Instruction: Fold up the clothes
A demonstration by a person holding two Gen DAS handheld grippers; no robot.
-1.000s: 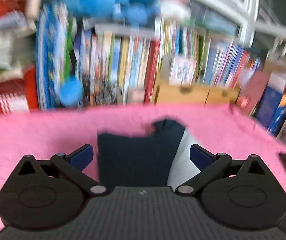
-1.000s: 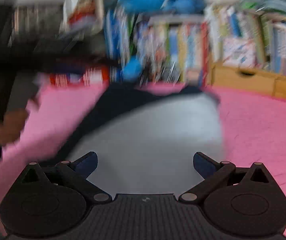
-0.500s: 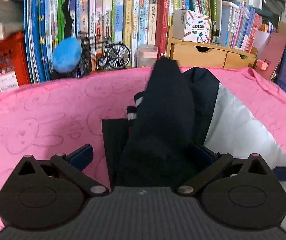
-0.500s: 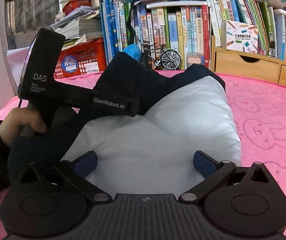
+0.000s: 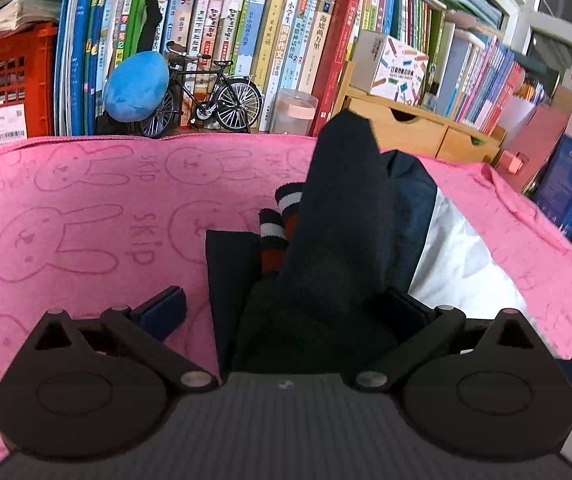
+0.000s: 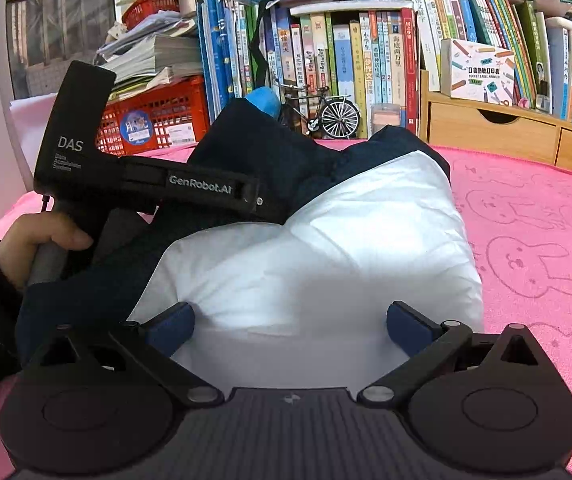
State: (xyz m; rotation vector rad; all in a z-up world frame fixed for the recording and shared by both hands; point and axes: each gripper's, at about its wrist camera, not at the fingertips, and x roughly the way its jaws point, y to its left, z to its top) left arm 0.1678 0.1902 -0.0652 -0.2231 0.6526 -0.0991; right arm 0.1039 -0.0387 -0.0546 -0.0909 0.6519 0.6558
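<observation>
At far left of the right-wrist view, a hand point(image 6: 38, 244) held the left tool point(image 5: 286, 304), fingers spread wide around a raised dark knit sleeve point(image 5: 342, 216) with striped cuffs. Centre frame, the jacket point(image 6: 310, 256), navy shell and smooth white lining, lay bunched on the pink plush rabbit-print cloth point(image 6: 534, 240): folding looked partial. Lower right, the right tool point(image 6: 290, 322) gaped empty.

My left wrist camera looks close and low over the jacket point(image 5: 338, 240) toward the bookshelf point(image 5: 246, 40), and my right one, from the right, shares both.
</observation>
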